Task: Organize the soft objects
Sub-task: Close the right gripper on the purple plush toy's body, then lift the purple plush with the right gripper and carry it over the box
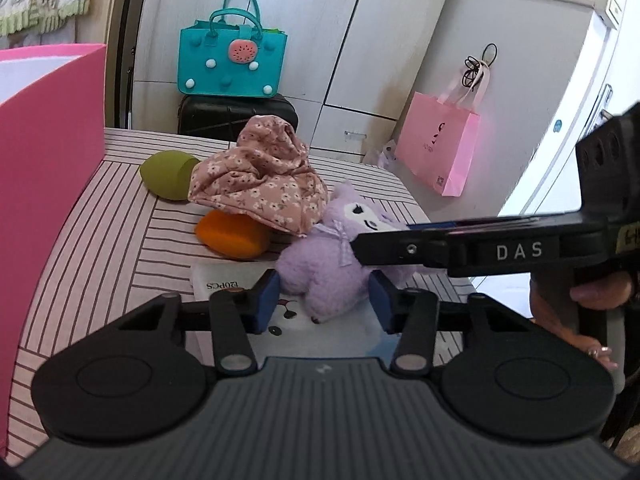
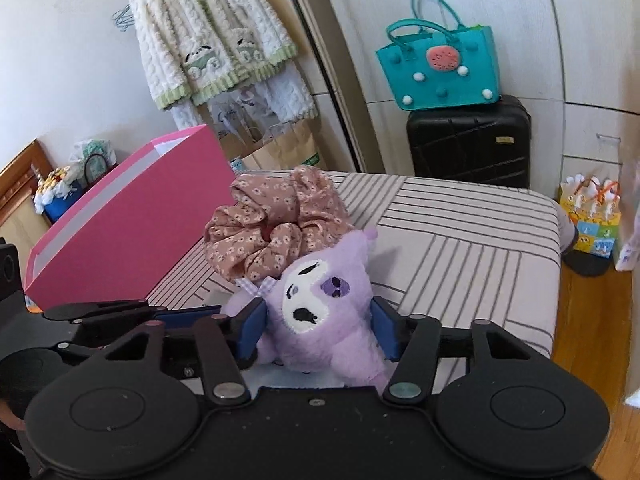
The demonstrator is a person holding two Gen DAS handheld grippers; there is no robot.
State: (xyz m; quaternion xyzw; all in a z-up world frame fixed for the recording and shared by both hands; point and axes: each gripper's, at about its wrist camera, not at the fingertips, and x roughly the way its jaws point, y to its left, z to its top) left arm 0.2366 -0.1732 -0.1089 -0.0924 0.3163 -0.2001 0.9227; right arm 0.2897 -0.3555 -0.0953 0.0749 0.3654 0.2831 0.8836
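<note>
Right gripper (image 2: 318, 330): fingers (image 2: 253, 330) pressed on both sides of plush (image 2: 320, 312) head. Left gripper (image 1: 326, 300): fingers (image 1: 266, 294) apart, flanking plush (image 1: 320, 276) lower body, contact unclear. Plush on striped bed (image 2: 460, 240), leaning against floral scrunchie (image 2: 272, 220); pink box (image 2: 132, 220) beyond at left. Risks: soft pile compressing and slipping on lift; opposed pulls stretching toy; scrunchie dragged along.
</note>
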